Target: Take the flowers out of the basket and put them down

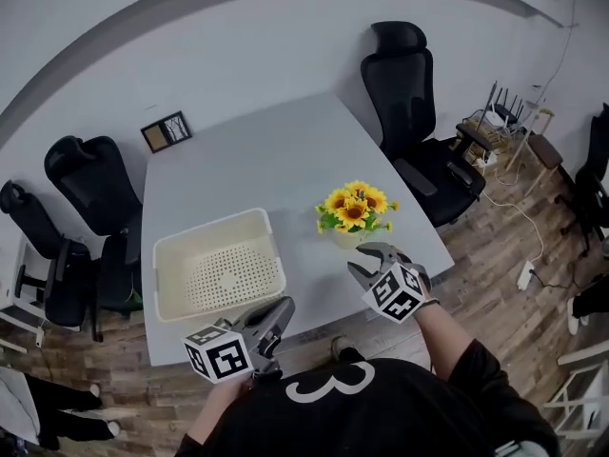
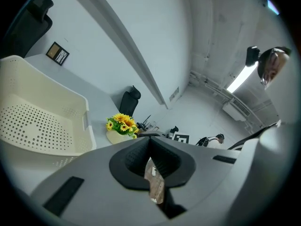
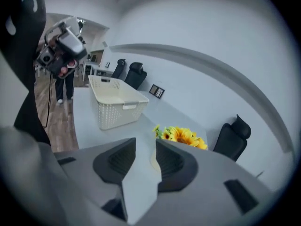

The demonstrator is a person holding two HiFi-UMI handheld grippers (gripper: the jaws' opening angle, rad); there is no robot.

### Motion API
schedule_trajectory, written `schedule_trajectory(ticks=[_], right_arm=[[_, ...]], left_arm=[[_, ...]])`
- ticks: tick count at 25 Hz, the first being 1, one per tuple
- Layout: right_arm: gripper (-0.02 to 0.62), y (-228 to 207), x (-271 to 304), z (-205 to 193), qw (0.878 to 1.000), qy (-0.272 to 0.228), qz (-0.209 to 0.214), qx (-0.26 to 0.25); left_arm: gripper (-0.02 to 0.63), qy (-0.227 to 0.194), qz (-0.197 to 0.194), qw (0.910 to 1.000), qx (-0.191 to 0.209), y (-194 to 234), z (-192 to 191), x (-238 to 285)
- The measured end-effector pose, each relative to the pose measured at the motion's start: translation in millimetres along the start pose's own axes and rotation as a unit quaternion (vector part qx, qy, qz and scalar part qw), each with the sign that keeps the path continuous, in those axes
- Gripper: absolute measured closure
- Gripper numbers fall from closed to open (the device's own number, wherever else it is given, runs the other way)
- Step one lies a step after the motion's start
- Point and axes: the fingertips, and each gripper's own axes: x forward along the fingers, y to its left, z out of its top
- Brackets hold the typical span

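A bunch of yellow sunflowers in a pale pot [image 1: 354, 213] stands upright on the grey table [image 1: 276, 150], to the right of the white perforated basket [image 1: 219, 276], which holds nothing. My right gripper [image 1: 374, 255] hovers just on the near side of the pot, open, with only table showing between its pads. In the right gripper view the flowers [image 3: 183, 136] sit just past the right gripper [image 3: 146, 144], and the basket [image 3: 117, 106] lies farther off. My left gripper [image 1: 282, 307] hangs at the table's front edge, below the basket, shut and holding nothing. The left gripper view shows the left gripper [image 2: 149, 141], basket [image 2: 70, 107] and flowers [image 2: 121, 123].
A small framed picture [image 1: 166, 131] lies at the table's far left corner. Black office chairs stand at the right [image 1: 419, 103] and left [image 1: 90, 184] of the table. A person [image 3: 63, 76] stands on the wood floor beyond the basket. A power strip [image 1: 524, 274] lies on the floor.
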Motion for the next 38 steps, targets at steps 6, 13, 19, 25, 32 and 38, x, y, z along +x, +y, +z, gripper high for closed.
schedule_trajectory(ticks=[6,13,19,25,32,38], right_arm=[[0.511,43.3,-80.2,44.1,0.989,-0.104,-0.009,0.104],[0.586,92.7,-168.7,78.9,0.943,-0.225,0.037,0.242],[0.588,132.4,-222.7,95.7,0.91,-0.273,0.109,0.293],[0.588,151.2,-265.3,73.0,0.901,-0.268,0.135,0.313],[0.589,167.2,-329.6,36.4,0.89,-0.27,0.141,0.338],[0.589,186.1,-360.6,17.1,0.882,-0.284,0.145,0.346]], left_arm=[[0.594,0.002,-0.033,0.9993,0.018,-30.6,-25.5,-38.6],[0.594,0.006,-0.067,0.997,0.04,-70.8,-58.7,-58.7],[0.594,0.005,-0.095,0.9938,0.057,-112.3,-69.0,-66.2],[0.594,0.01,-0.109,0.9907,0.081,-164.4,-88.2,-59.4],[0.594,0.025,-0.12,0.9886,0.088,-227.6,-130.5,-44.4],[0.594,0.038,-0.111,0.9887,0.094,-258.1,-166.8,-50.1]])
